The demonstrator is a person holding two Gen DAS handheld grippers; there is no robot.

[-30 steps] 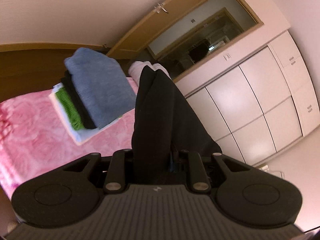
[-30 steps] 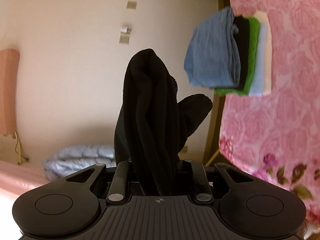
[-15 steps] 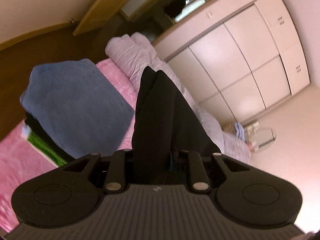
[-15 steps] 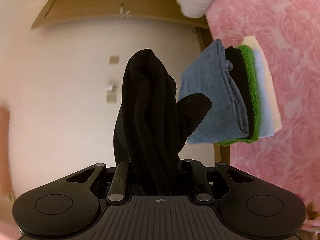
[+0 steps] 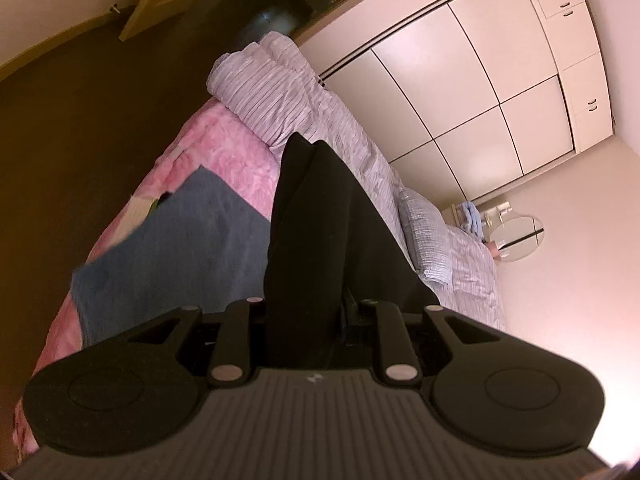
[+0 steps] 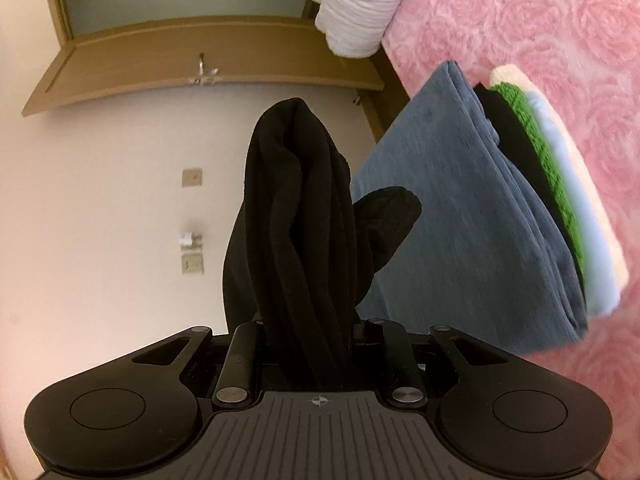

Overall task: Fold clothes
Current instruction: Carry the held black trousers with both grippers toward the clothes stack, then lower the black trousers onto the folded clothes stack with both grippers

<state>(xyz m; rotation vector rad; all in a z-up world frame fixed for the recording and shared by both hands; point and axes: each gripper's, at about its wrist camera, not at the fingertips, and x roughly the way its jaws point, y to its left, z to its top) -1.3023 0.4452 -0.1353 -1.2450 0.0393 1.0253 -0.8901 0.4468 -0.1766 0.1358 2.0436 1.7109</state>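
Left wrist view: fingers point(image 5: 310, 312) clenching soft, light black garment point(image 5: 320, 216); right fingers point(image 6: 316, 332) gripping bunched folds; sagging between holds.

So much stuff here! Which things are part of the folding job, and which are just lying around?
Part of the job:
black garment, gripped by the left gripper and right gripper
stack of folded clothes
pink blanket under it

Just lying about:
striped quilt
pillow
wardrobe
door

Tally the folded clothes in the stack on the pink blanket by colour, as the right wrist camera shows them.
Blue: 1
Black: 1
Green: 1
Light blue: 1
Cream: 1
Total: 5
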